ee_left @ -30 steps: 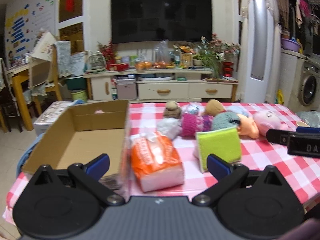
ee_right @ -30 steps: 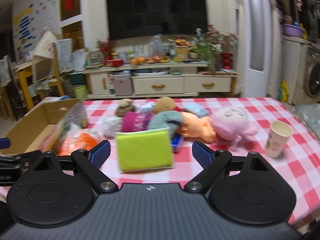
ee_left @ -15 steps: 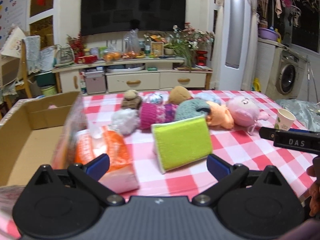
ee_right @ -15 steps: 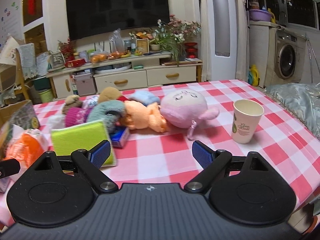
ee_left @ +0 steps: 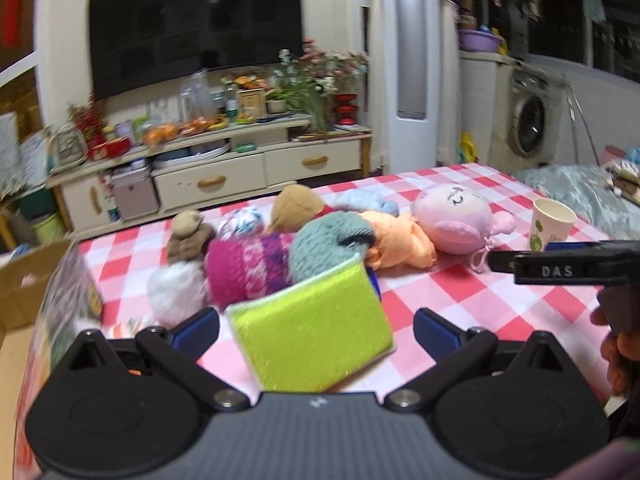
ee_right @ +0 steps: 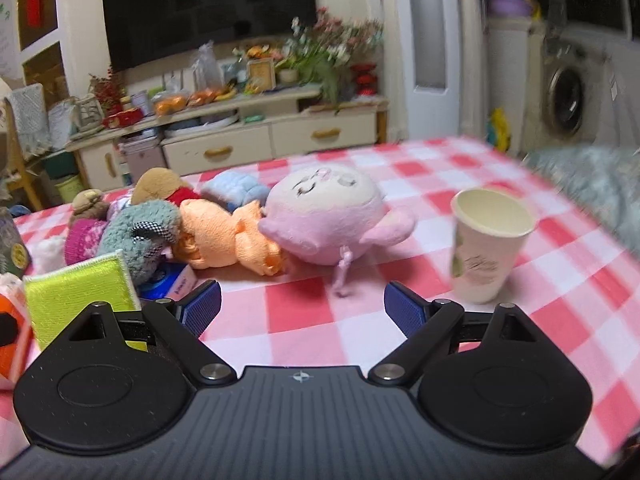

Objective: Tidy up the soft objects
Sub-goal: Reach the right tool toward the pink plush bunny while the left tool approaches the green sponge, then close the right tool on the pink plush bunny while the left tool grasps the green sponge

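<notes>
A row of soft toys lies on the red-checked table (ee_left: 448, 300): a pink plush (ee_left: 456, 218), an orange plush (ee_left: 400, 240), a teal fuzzy toy (ee_left: 324, 244), a magenta knit piece (ee_left: 244, 268) and a white fluffy ball (ee_left: 176, 292). A lime-green sponge cloth (ee_left: 312, 332) lies right in front of my open left gripper (ee_left: 316, 330). My open, empty right gripper (ee_right: 302, 308) faces the pink plush (ee_right: 324, 216) and orange plush (ee_right: 224, 236); the sponge cloth (ee_right: 76, 292) is at its left.
A paper cup (ee_right: 486, 244) stands right of the pink plush, close to the right gripper. A cardboard box (ee_left: 20, 292) sits at the table's left end. An orange tissue pack (ee_right: 10, 336) lies far left. A blue small box (ee_right: 172, 284) lies under the toys.
Both grippers have swung to the right along the table. The box and tissue pack slid out to the left; the pink plush and cup came closer. Both jaws stayed open.
</notes>
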`<action>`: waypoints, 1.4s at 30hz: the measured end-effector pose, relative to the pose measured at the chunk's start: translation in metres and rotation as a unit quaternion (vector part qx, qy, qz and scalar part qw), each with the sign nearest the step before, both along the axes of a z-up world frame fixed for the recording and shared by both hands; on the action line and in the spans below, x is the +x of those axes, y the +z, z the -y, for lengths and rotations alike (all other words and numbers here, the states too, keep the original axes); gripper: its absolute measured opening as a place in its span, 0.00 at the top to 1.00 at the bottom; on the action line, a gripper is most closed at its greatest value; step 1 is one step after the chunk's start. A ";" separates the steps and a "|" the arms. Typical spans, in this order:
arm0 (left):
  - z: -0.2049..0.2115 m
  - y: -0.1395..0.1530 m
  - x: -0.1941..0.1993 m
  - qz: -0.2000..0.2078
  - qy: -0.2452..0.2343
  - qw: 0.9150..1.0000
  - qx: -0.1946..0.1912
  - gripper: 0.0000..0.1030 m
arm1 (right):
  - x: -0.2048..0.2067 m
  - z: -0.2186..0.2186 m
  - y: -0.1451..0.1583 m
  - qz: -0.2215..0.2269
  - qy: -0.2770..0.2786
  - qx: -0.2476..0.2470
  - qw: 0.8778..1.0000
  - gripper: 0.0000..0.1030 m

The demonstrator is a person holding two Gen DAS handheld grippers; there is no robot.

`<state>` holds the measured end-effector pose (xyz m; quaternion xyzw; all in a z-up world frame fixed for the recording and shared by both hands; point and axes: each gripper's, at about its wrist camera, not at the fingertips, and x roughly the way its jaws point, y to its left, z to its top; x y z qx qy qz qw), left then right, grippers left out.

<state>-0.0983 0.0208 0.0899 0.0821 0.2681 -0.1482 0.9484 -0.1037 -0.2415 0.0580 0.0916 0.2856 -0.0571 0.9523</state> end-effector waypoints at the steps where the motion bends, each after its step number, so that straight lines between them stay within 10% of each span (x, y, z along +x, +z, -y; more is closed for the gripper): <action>1: 0.002 0.000 0.004 0.001 -0.007 1.000 0.003 0.01 | 0.004 0.004 -0.001 -0.005 0.002 0.021 1.000 0.00; 17: 0.020 -0.020 0.055 -0.036 -0.095 0.992 0.069 0.07 | 0.049 0.072 -0.026 0.001 -0.109 0.335 0.936 0.00; 42: 0.031 -0.048 0.071 -0.076 -0.060 0.994 0.046 0.36 | 0.083 0.075 -0.032 0.041 -0.109 0.256 0.960 0.00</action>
